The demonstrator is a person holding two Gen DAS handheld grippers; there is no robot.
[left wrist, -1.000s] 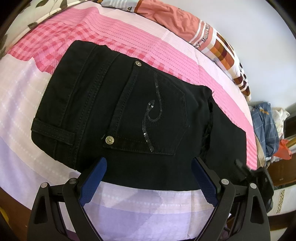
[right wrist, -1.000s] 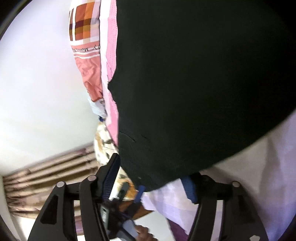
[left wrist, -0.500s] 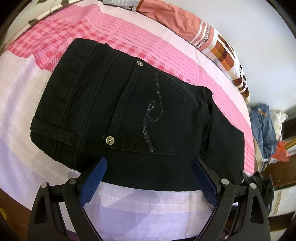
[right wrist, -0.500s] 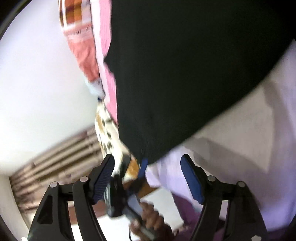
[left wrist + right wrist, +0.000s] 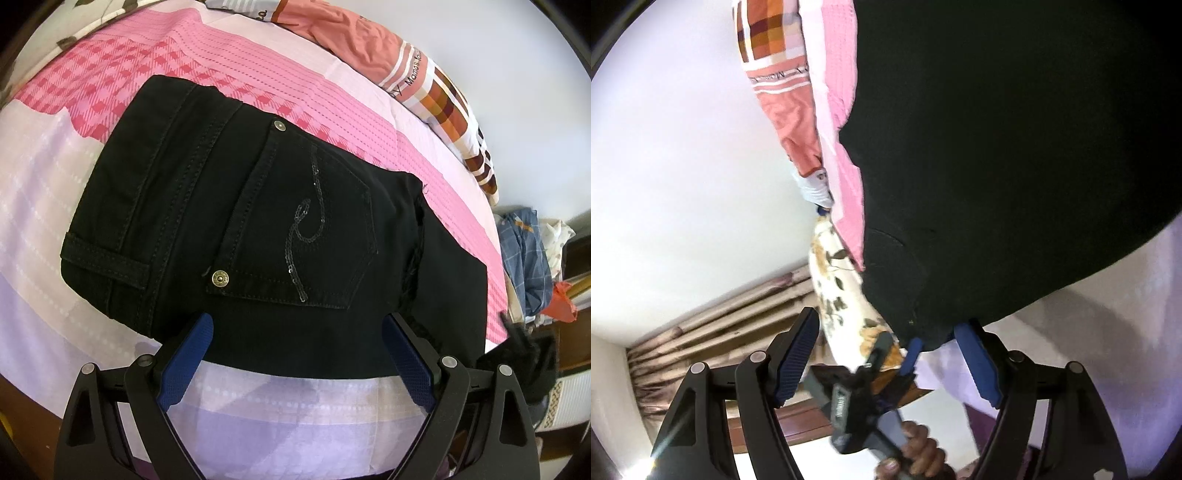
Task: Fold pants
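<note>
Pants: we see the black pants point(image 5: 258, 229) folded into a compact block, lying flat on the bed, back pocket facing up.
Pocket: the back pocket point(image 5: 303, 236) carries a curl of sequins and two metal rivets point(image 5: 220, 277) at its upper corners.
Waistband: a belt loop point(image 5: 107, 264) shows at the left end of the block; the leg fabric runs off toward the right.
Bedsheet: under the pants we find the bedsheet point(image 5: 110, 369), pale lilac near us and pink check farther away.
Left gripper: our left gripper point(image 5: 295, 343) hovers just above the near edge of the pants, jaws spread wide, its blue pads point(image 5: 184, 363) on either side with nothing pinched.
Right gripper: our right gripper point(image 5: 886, 354) sits low at the corner of the pants point(image 5: 997, 147); its jaws are opening, and the cloth lies beyond the pads, not pressed by them.
Between the right fingers: we look past to the left gripper's blue tip point(image 5: 910, 354) and the hand point(image 5: 919, 450) holding its handle.
Blanket: an orange, checked blanket point(image 5: 388, 55) is bunched along the far side of the bed.
Clothes pile: blue plaid clothing point(image 5: 524, 258) is heaped beyond the right end of the bed.
Curtain: a beige curtain point(image 5: 720, 332) hangs in the right wrist view.
</note>
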